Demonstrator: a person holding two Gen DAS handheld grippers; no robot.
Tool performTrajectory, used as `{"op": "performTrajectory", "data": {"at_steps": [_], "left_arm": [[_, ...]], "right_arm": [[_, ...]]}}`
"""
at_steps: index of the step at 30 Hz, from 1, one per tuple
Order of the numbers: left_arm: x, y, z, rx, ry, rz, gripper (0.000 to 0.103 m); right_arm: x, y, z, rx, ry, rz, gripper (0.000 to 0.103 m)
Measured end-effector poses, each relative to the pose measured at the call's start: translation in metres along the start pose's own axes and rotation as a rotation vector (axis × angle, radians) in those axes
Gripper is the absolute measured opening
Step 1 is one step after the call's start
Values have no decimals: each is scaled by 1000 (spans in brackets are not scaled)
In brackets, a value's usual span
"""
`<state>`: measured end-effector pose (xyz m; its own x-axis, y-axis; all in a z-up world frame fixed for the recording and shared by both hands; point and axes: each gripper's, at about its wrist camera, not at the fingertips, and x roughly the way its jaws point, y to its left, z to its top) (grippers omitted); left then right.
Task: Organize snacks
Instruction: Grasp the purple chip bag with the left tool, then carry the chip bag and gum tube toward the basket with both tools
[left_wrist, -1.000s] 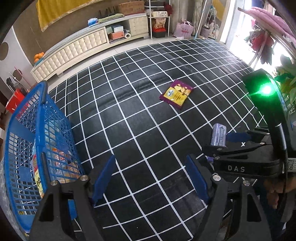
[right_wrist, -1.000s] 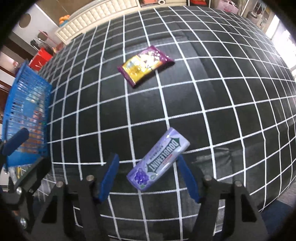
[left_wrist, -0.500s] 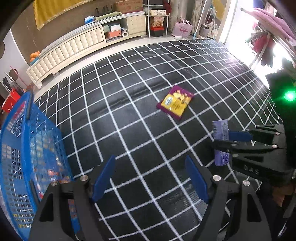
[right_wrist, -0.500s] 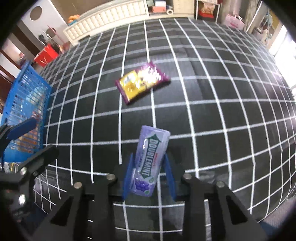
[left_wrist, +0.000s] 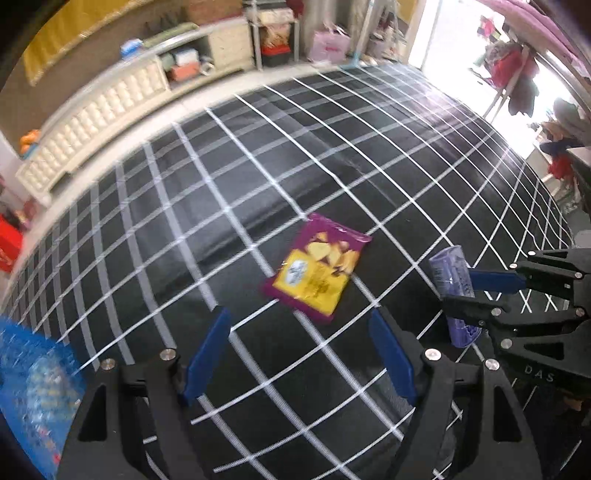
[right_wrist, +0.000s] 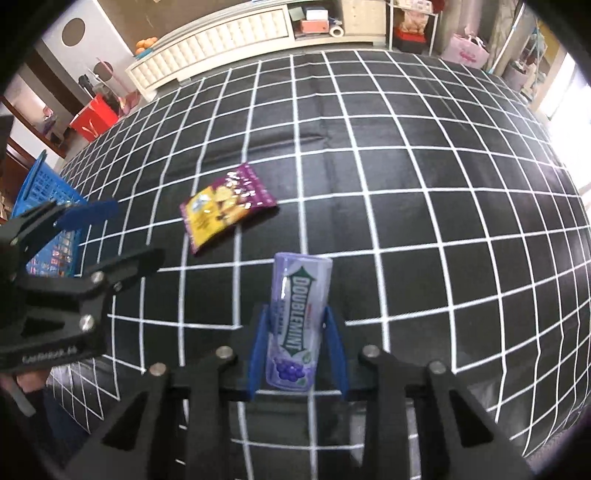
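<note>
Left wrist view: purple-and-yellow chip bag (left_wrist: 317, 267) lies flat on the black grid mat (left_wrist: 184, 236), just ahead of the left gripper (left_wrist: 301, 354) and slightly right of its centerline, long axis running diagonally from near-left to far-right across the jaw gap. Left gripper is wide and empty, so I judge it the nearer, free hand for that bag; a wrist roll to square up looks needed. Right gripper (right_wrist: 297, 350) is narrow, clamped on the Doublemint gum bottle (right_wrist: 297, 317), and the blue basket (right_wrist: 48, 206) sits far left.
</note>
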<state>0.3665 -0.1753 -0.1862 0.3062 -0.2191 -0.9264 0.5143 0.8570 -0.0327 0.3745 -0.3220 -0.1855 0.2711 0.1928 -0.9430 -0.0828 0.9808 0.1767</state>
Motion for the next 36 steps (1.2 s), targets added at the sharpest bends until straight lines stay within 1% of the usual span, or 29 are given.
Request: {"op": "performTrajectory", "data": {"at_steps": [2,3,7,9,12,15,18,19,21,24,26,28,32,34,36], "left_arm": [[11,-2,6,19,18,10,76],[18,-5,10,44,23,18,76],[36,-12,20,101,39,19,76],[40,-15,26,128,39,24,76],[43,-19,35,180,6,68,76],[47,-25,40,227,26,32,76],[54,-33,42,295,46,34,77],[54,-33,43,296,47,32,76],[55,-32,44,281,58,21,76],[54,-27,42,256,46,-4,75],[54,-16,40,223,49,-66,55],[50,-14,37,223,40,-63,46],[47,-17,28,208,39,-43,46],[38,-18,21,189,22,-31,46],[21,-20,11,163,-12,-36,46]], "right_arm": [[5,-10,0,3,5,6,35],[7,-16,1,6,7,13,35],[10,-35,-4,15,5,29,35],[11,-40,-6,4,-4,16,35],[12,-38,-8,-18,-19,-3,35],[10,-38,-11,-21,-24,-2,35],[8,-36,-13,-14,-23,12,35],[15,-25,-8,-12,-24,15,35],[17,-27,-9,-12,-26,17,35],[15,-22,-9,-13,-29,16,35],[11,-18,-10,-14,-32,16,35],[9,-19,-11,-21,-35,24,35],[8,-16,-12,-20,-41,30,35],[7,-16,-13,-16,-42,37,35],[4,-14,-14,-10,-40,54,35]]}}
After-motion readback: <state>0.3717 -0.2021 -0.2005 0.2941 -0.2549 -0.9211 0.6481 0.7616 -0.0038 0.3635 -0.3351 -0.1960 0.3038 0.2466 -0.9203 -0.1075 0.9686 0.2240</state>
